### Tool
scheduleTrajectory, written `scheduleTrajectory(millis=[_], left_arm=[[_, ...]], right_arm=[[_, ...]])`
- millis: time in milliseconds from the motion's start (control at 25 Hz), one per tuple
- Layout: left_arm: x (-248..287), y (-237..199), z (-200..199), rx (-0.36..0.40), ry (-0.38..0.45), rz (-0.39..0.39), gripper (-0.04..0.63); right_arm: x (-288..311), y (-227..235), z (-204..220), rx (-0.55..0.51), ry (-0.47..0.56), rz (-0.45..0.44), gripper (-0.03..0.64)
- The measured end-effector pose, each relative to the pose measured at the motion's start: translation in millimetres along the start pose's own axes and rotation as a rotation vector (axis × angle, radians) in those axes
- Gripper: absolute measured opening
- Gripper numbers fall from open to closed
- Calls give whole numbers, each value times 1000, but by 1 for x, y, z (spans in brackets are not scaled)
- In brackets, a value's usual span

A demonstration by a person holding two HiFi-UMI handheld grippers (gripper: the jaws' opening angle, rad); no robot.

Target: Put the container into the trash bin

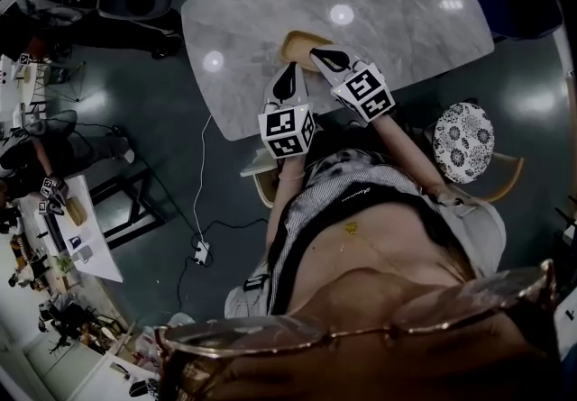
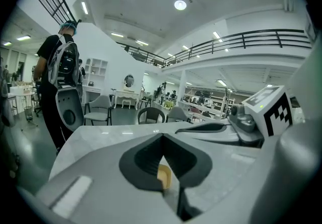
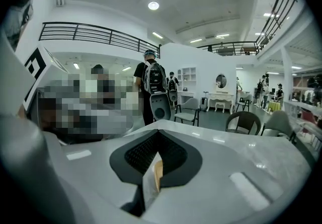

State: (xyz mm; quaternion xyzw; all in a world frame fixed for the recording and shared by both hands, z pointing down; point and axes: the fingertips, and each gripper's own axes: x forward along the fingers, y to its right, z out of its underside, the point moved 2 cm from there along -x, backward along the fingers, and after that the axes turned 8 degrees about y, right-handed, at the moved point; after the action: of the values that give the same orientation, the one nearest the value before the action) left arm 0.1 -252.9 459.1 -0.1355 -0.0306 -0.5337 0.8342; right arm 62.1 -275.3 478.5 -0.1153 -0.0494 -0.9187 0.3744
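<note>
The shallow tan container (image 1: 302,43) is seen on the grey marble table (image 1: 388,3), not yet lifted; the left gripper (image 1: 290,68) and right gripper (image 1: 317,52) are closed, empty, just beside it; no trash bin is seen

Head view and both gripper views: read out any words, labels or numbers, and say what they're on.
No text reads clearly.
Print on the person's shirt: too small to read.
Left marker cube, right marker cube: square patterns only, no letters.
</note>
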Motion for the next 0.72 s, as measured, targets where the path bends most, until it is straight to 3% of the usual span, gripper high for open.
scheduleTrajectory(millis=[320, 720], left_arm=[[10, -11, 7, 0, -20, 21, 2], [25, -9, 7, -27, -38, -65, 2]], right_arm=[[21, 15, 10, -55, -36, 5, 26], [34, 48, 42, -80, -157, -66, 28]])
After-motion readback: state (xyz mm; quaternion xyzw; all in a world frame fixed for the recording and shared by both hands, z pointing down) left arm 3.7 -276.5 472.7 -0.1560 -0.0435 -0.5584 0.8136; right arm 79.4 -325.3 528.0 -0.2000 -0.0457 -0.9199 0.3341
